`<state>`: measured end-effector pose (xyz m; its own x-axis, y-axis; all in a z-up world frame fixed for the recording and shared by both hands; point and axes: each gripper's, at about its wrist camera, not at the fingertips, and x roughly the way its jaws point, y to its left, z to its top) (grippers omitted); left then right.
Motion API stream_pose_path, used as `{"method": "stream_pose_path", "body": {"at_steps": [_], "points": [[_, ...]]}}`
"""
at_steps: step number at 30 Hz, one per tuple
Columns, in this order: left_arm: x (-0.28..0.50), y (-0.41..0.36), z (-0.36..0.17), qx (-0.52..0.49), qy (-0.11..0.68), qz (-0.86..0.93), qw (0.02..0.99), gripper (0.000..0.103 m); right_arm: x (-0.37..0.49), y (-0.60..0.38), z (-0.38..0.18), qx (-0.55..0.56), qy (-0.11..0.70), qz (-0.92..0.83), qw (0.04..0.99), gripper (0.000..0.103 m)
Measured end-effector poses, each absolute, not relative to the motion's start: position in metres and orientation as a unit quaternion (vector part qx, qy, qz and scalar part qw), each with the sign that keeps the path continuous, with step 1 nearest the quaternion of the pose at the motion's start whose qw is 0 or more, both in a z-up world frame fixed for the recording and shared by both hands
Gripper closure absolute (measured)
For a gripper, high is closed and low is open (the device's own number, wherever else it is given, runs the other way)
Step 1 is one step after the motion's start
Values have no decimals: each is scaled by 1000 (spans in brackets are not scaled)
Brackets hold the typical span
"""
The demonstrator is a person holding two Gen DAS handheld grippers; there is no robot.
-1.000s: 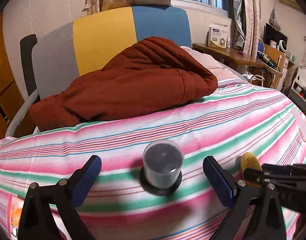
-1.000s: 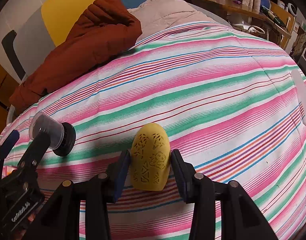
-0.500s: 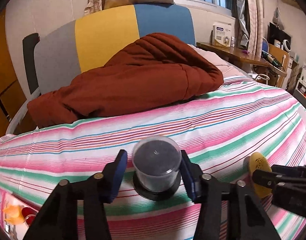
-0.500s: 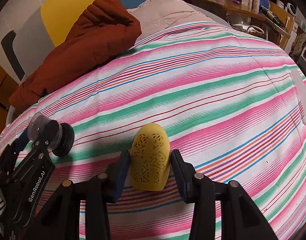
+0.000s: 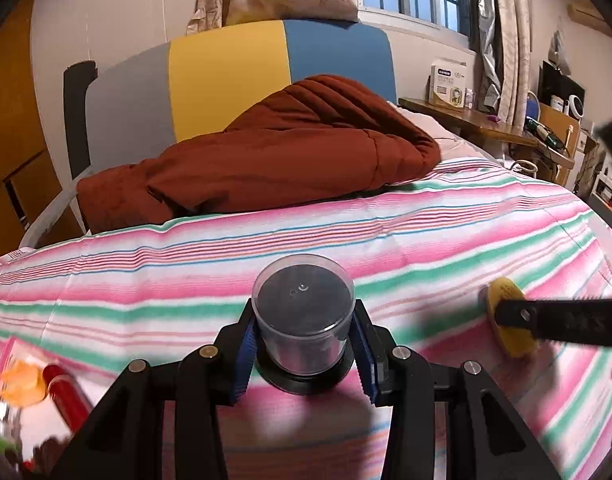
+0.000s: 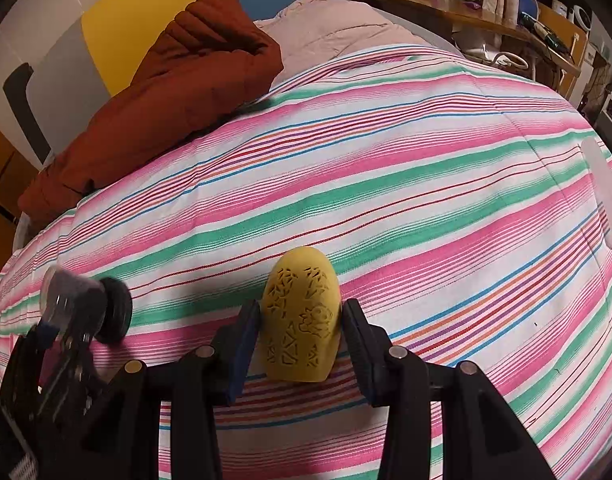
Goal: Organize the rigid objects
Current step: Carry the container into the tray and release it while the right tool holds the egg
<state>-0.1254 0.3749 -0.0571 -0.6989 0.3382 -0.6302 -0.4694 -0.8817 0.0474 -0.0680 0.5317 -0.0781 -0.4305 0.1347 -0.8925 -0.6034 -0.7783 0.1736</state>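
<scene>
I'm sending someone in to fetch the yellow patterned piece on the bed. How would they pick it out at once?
Start at the striped bedspread and go to its near edge, away from the rust-brown quilt. The yellow piece stands there between the right gripper pads. Unlike the clear cylindrical case nearby, it is an opaque, egg-like dome with cut-out patterns.

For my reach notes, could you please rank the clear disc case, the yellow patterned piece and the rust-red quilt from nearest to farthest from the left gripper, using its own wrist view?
1. Clear disc case: between the left gripper's closing jaws.
2. Yellow patterned piece: off to the right on the striped sheet.
3. Rust-red quilt: far back, by the headboard.
</scene>
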Motion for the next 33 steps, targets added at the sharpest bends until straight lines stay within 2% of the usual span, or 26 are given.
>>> {"method": "stream_pose_path", "body": {"at_steps": [10,22,33], "points": [[-50,359,-48,-290,134,912,257,59,-67,532,-78,-477,245,814,225,60],[15,295,-20,-316,64,901,291,59,-65,526,-78,-472,225,822,226,60],[52,196,-6,-326,49,909,254,59,-65,525,-79,-467,206,830,224,60]]}}
